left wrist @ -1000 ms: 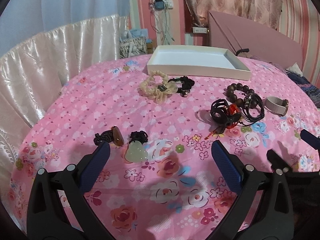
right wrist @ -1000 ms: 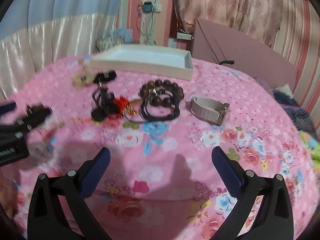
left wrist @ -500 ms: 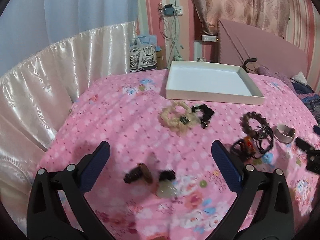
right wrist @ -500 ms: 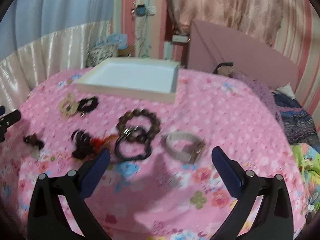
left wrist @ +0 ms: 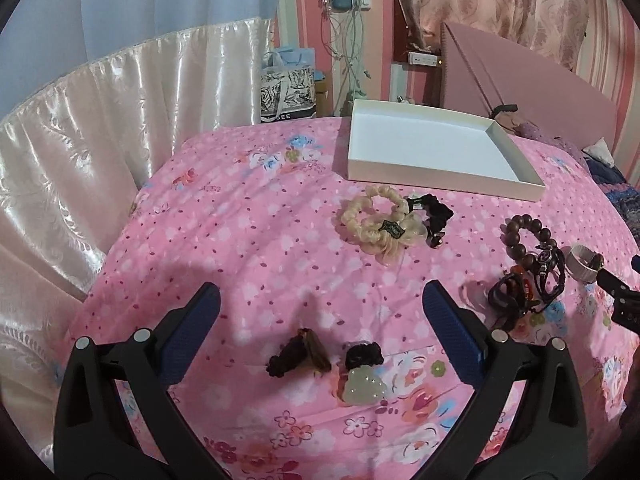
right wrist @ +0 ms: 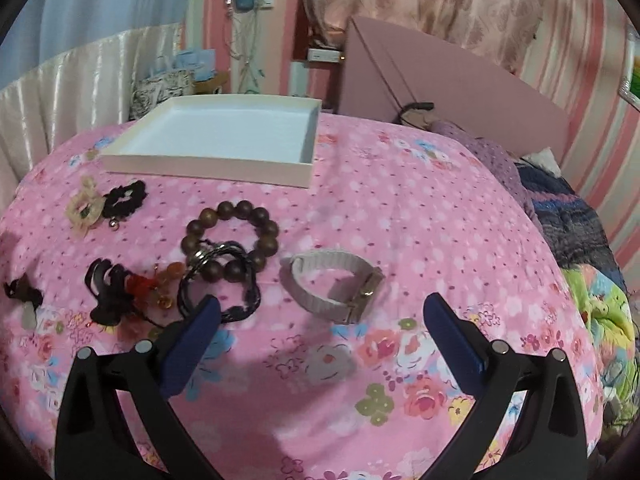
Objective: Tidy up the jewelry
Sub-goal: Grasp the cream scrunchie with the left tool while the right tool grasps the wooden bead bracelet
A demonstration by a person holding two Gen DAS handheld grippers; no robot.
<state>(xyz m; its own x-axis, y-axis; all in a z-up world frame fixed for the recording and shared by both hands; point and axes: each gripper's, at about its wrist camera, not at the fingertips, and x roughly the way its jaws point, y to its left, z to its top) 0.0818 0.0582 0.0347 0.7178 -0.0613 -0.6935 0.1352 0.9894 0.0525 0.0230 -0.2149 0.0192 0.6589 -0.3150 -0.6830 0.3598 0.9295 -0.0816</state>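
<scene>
Jewelry lies scattered on a pink floral bedspread in front of an empty white tray [left wrist: 436,172] [right wrist: 208,170]. My left gripper [left wrist: 320,340] is open above a brown pendant [left wrist: 316,354] and a pale jade pendant [left wrist: 362,386]. Farther off lie a cream scrunchie [left wrist: 378,224] and a black scrunchie [left wrist: 434,210]. My right gripper [right wrist: 320,344] is open just short of a beige watch band [right wrist: 332,286]. Left of it sit a brown bead bracelet [right wrist: 232,240], a black cord bracelet [right wrist: 222,284] and a black and red piece [right wrist: 120,294].
A satin bed skirt [left wrist: 80,152] hangs at the left. A pink headboard [right wrist: 440,80] and piled blankets [right wrist: 572,232] stand at the back right. A shopping bag [left wrist: 288,92] and wall sockets with cables [left wrist: 344,0] are behind the bed.
Both grippers have pulled up and back from the bedspread, so the tray and jewelry sit lower and farther in view. Both stay open and hold nothing.
</scene>
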